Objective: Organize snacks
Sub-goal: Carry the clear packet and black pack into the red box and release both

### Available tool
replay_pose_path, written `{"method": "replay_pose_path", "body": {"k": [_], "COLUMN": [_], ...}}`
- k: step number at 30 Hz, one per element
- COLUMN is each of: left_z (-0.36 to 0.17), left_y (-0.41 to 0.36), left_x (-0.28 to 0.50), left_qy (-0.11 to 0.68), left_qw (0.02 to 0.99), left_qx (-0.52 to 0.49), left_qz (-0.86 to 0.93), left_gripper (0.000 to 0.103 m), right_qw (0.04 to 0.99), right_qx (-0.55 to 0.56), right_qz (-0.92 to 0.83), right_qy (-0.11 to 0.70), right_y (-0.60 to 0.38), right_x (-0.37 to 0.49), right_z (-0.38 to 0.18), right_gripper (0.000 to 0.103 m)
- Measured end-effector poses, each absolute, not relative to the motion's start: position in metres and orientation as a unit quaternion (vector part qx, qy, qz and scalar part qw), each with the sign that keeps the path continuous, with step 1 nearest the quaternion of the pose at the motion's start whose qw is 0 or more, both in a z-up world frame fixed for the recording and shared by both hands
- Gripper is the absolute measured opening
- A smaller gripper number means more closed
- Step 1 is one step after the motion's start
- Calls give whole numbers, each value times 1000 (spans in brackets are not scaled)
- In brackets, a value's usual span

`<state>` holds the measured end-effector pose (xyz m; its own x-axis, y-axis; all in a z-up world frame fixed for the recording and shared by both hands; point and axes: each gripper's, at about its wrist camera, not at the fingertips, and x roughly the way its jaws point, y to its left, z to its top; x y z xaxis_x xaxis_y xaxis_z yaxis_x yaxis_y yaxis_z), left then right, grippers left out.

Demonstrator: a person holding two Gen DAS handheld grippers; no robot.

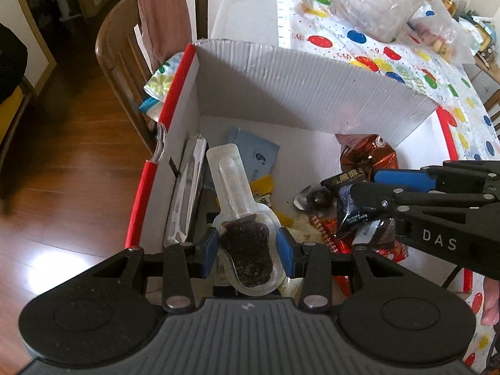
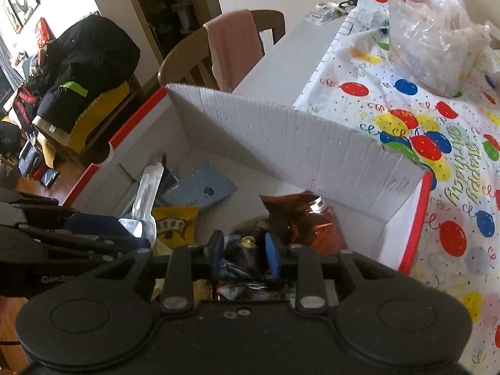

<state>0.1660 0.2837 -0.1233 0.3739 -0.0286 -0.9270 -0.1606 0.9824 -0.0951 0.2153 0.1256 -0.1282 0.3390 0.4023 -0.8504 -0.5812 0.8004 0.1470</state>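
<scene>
The white cardboard box [image 1: 312, 87] with red edging fills the middle of both views and stands on the table beside the balloon-print tablecloth [image 2: 437, 156]. It already holds a loose heap of snacks, so the sorting looks well under way: a copper-red foil bag [image 1: 368, 153] lies to the right of centre, a pale blue packet [image 1: 253, 150] lies toward the far wall, a yellow packet [image 2: 176, 225] sits near the middle, and smaller wrappers are piled at the lower right.

On the cloth, at the upper right of both frames, clear plastic bags [image 2: 437, 37] still sit outside the box; whether they count as snacks left to sort I cannot tell.

The left gripper [image 1: 247, 247] hangs over the box interior, its blue pads pinching the round end of a clear spoon-shaped snack pack [image 1: 245, 250] with dark filling. The right gripper [image 2: 243, 250] is also above the heap, its pads clamped on a dark snack packet [image 1: 359, 215]. Both items appear ready to be dropped in.
</scene>
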Motion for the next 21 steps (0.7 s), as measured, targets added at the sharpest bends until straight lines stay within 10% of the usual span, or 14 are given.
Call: {"method": "replay_pose_path", "body": {"k": [21], "left_z": [-91], "left_y": [277], "left_x": [138], "left_qy": [501], "left_qw": [859], "left_qx": [-88], "left_qz": [54], "left_gripper": [53], "right_qw": [824], "right_qx": [-56], "right_qz": [313], "right_qy": [468], "right_y": [97], "right_x": [193], "right_z": [-103], "right_gripper": [44]}}
